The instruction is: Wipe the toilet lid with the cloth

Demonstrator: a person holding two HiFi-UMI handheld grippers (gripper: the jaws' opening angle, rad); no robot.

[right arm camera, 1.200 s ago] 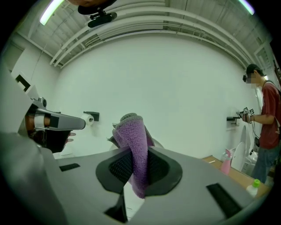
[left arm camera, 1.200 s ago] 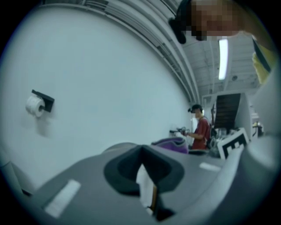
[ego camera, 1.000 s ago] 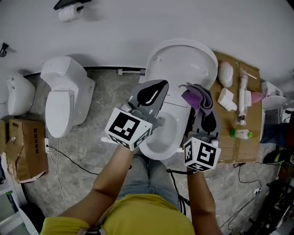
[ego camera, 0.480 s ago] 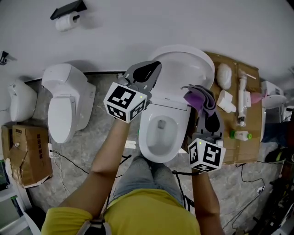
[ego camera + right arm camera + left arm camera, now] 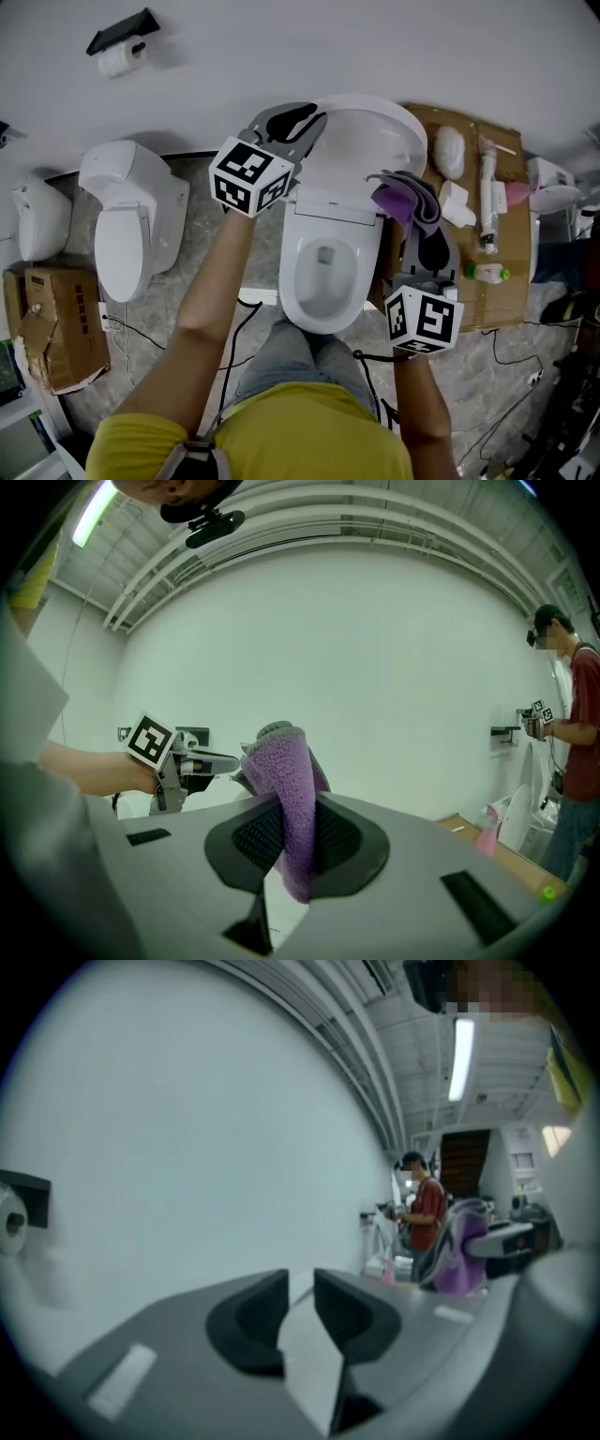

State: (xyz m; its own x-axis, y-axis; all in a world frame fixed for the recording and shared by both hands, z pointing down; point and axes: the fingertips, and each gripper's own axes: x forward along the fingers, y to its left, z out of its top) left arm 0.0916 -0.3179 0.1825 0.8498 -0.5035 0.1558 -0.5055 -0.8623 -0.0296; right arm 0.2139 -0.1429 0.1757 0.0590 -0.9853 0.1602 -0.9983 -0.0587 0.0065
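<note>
Your head view puts your left hand-held gripper point(image 5: 298, 120) at the left rim of the upright lid point(image 5: 375, 141); whether it touches the rim is unclear. Only its own view shows the jaws: a narrow slit, just opened, with nothing between. Your right hand-held gripper point(image 5: 414, 223) is clamped on the purple cloth point(image 5: 405, 199), held beside the lid's right edge. The head view hides that pinch.

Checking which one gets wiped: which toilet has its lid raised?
The toilet right in front of the person, bowl open, lid leaning back toward the wall. The white toilet to its left is closed.
</note>
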